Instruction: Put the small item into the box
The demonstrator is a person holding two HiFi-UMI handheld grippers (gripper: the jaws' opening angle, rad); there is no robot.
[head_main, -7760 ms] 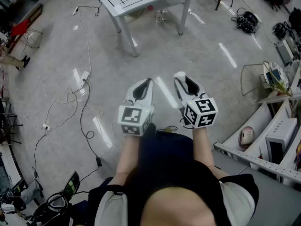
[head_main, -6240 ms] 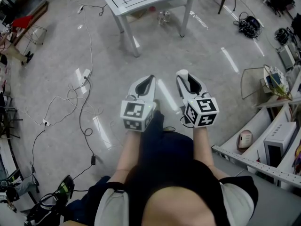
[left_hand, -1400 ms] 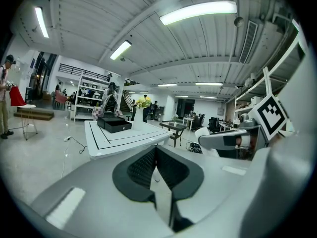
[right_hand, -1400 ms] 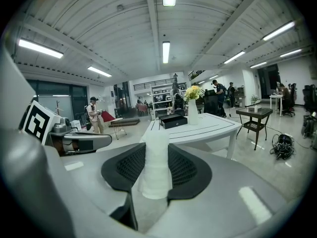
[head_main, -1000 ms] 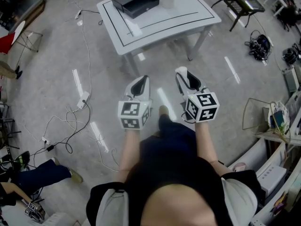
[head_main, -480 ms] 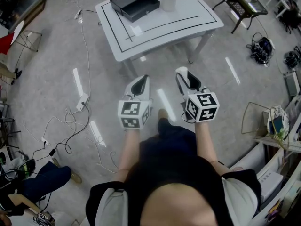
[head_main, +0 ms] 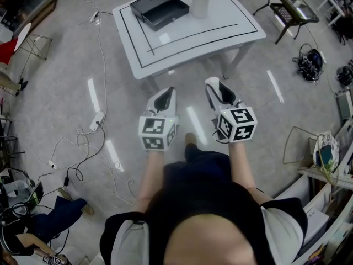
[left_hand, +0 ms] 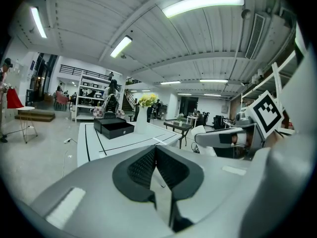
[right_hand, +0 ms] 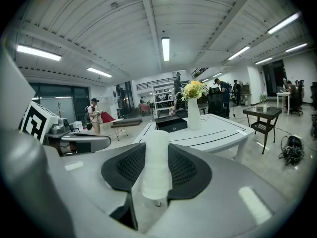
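Note:
A white table (head_main: 220,29) stands ahead of me with an open black box (head_main: 159,7) at its far left and a white vase (head_main: 199,3) of flowers beside the box. My right gripper (head_main: 215,86) is held in the air short of the table, shut on a small white cylinder (right_hand: 156,165) that stands upright between its pads. The cylinder is hidden in the head view. My left gripper (head_main: 167,94) floats beside it, shut and empty, its pads (left_hand: 148,165) meeting. Both gripper views show the box (left_hand: 114,127) (right_hand: 171,124) and the vase (right_hand: 193,114) on the table, well ahead.
Cables and a power strip (head_main: 96,120) lie on the floor to the left. A dark side table (head_main: 291,9) and a cable bundle (head_main: 310,70) are at the right, with shelving (head_main: 331,175) further right. A person's legs (head_main: 52,225) show at lower left.
The table with the box and vase has come closer and lower in the head view as I walk toward it. Both grippers keep the same pose and grip.

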